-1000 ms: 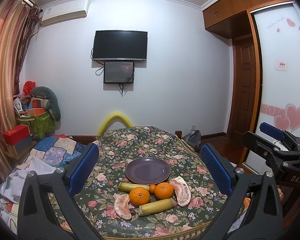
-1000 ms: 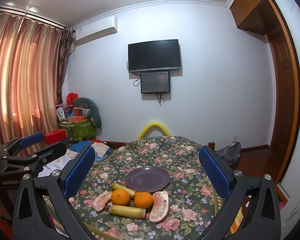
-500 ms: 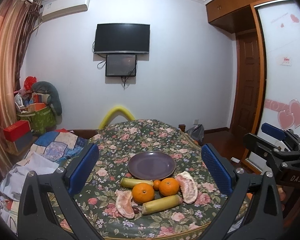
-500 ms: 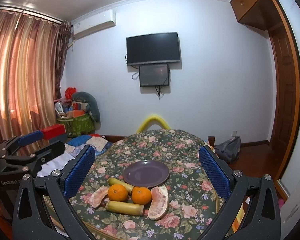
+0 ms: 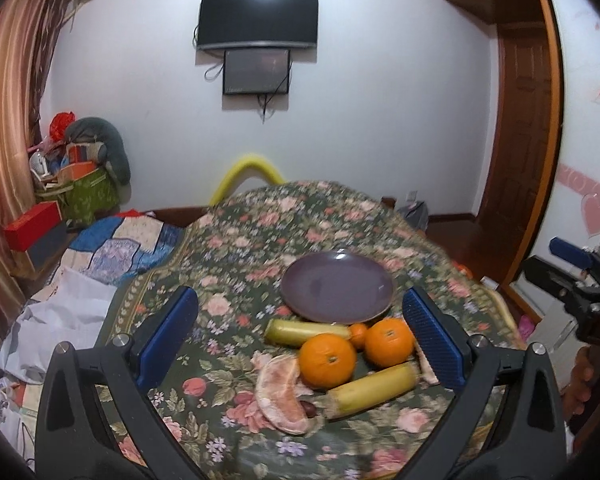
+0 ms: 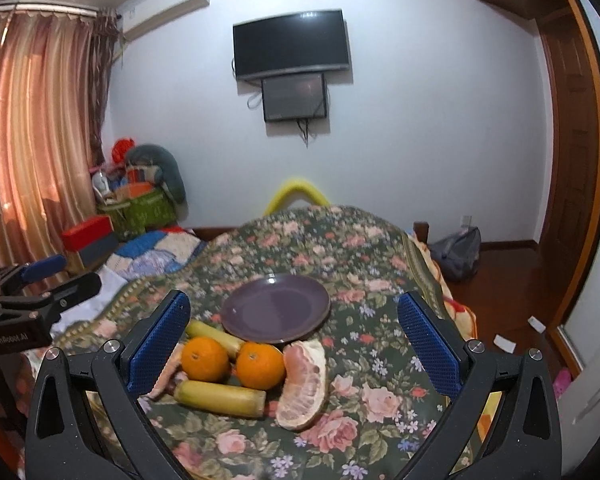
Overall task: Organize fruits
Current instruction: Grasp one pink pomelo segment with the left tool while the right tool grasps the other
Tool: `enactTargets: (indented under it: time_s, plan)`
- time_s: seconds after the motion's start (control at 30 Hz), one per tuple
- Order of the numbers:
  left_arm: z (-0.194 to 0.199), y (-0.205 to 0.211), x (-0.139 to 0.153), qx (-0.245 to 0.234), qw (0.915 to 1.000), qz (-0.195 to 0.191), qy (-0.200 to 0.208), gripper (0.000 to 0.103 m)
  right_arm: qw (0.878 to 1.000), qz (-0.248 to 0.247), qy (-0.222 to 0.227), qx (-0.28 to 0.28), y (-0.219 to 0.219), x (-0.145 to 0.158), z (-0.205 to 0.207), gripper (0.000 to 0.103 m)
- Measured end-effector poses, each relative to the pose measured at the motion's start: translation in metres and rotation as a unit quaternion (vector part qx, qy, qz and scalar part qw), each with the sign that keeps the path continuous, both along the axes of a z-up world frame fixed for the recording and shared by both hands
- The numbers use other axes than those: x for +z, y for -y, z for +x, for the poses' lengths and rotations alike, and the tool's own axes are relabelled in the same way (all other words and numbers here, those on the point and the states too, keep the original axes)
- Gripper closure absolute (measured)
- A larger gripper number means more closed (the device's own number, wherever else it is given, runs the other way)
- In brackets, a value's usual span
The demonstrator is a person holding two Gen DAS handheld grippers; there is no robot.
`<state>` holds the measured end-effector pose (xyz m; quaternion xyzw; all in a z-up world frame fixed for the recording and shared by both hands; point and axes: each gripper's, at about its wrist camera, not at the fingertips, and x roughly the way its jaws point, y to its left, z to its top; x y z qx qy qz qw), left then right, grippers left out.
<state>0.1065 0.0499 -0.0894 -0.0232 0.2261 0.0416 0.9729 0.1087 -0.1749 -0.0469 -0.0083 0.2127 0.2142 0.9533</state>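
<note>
An empty purple plate (image 5: 337, 288) (image 6: 275, 307) rests on a floral tablecloth. In front of it lie two oranges (image 5: 327, 360) (image 5: 389, 342), two banana pieces (image 5: 374, 395) (image 5: 306, 330), a small tangerine (image 5: 358, 334) and pomelo segments (image 5: 281, 398) (image 6: 303, 386). My left gripper (image 5: 300, 346) hovers open above the near fruit. My right gripper (image 6: 294, 348) is open too, above the oranges (image 6: 205, 359) (image 6: 260, 365) and banana piece (image 6: 220, 397). Neither holds anything. Each gripper shows at the edge of the other's view.
The round table (image 5: 260, 232) fills the middle; a yellow chair back (image 5: 246, 170) rises behind it. Left are a patchwork cloth (image 5: 120, 248), a red box (image 5: 32, 226) and a cluttered green basket (image 5: 84, 196). A bag (image 6: 458, 254) sits on the floor near the door.
Both grippers have moved forward and down toward the table; the fruit and plate now look larger and closer. Jaws stay open, nothing grasped.
</note>
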Motion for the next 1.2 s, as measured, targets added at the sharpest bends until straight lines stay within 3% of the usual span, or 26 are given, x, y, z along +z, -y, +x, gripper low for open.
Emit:
enactTargets:
  time_s: [0.13,0.2,0.27,0.47,0.57,0.9,1.0,1.2]
  plan:
    - [0.018,-0.016,-0.026,0.004,0.9993,-0.014,-0.036,0.000,1.000,-0.013,-0.024,0.002,-0.003,-0.017,0.018,0.000]
    - [0.028,-0.024,-0.042,0.005,0.9978,-0.025,-0.061,0.003,0.999,-0.021,-0.031,0.002,-0.005,-0.024,0.024,0.000]
    - [0.038,-0.028,-0.056,0.006,0.9960,-0.030,-0.084,0.014,0.998,-0.037,-0.045,0.002,-0.008,-0.037,0.031,0.000]
    - [0.060,-0.039,-0.096,0.001,0.9880,-0.049,-0.146,0.027,0.994,-0.066,-0.088,0.003,-0.014,-0.070,0.053,0.000]
    - [0.063,-0.040,-0.110,0.001,0.9846,-0.051,-0.167,0.027,0.990,-0.087,-0.112,-0.001,-0.015,-0.088,0.063,0.000]
    - [0.072,-0.045,-0.139,-0.003,0.9767,-0.062,-0.206,0.031,0.981,-0.096,-0.168,0.008,-0.017,-0.121,0.081,0.002]
    - [0.074,-0.045,-0.144,-0.003,0.9754,-0.061,-0.212,0.032,0.980,-0.093,-0.178,0.010,-0.018,-0.124,0.083,0.013]
    - [0.077,-0.043,-0.147,-0.007,0.9751,-0.061,-0.213,0.040,0.978,-0.091,-0.189,0.019,-0.020,-0.128,0.085,0.024]
